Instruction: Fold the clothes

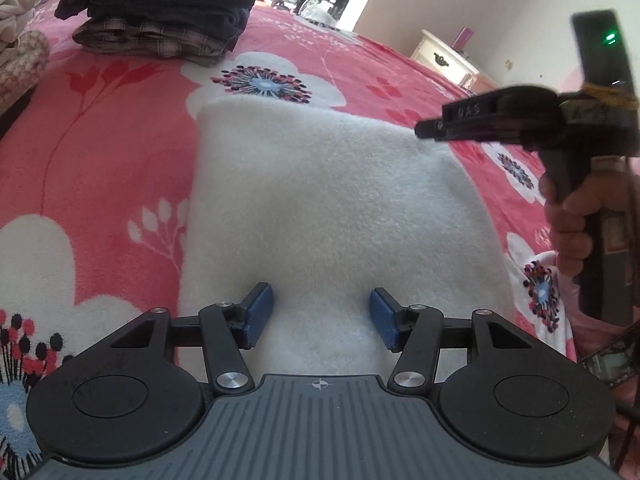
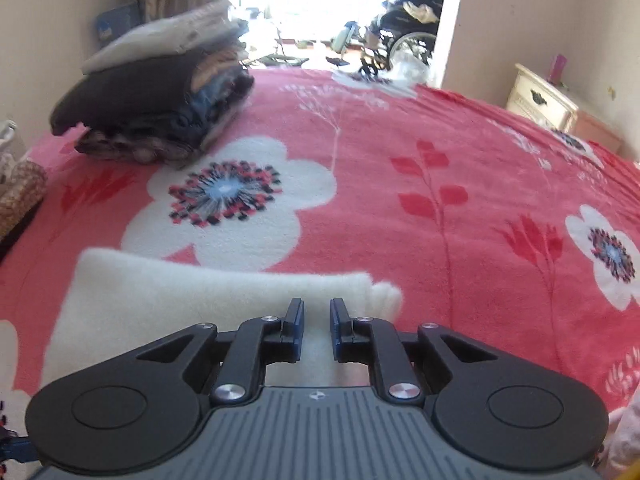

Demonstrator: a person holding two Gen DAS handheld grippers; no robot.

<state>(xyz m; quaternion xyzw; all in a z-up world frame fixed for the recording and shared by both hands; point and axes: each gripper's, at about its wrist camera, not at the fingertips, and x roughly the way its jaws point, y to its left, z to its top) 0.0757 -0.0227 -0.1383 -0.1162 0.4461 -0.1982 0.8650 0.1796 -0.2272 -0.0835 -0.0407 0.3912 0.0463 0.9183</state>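
Observation:
A folded white fleece cloth (image 1: 328, 208) lies flat on the pink flowered blanket (image 1: 100, 140). My left gripper (image 1: 322, 316) hovers over its near edge, jaws open wide, blue pads (image 1: 258, 316) clear of the fabric. My right gripper (image 1: 424, 128), held by a person's hand (image 1: 572, 224), reaches in from the right to the cloth's far right corner. In the right wrist view that gripper (image 2: 316, 320) stands over the right end of the cloth (image 2: 180, 304) with a narrow gap between its fingers and nothing pinched.
A stack of folded dark and plaid clothes (image 1: 160, 12) (image 2: 160, 108) sits at the far left of the bed. A cream nightstand (image 2: 540, 100) stands beyond the right edge. A wheelchair (image 2: 408, 40) is in the bright doorway. More fabric (image 1: 20, 40) lies at the left edge.

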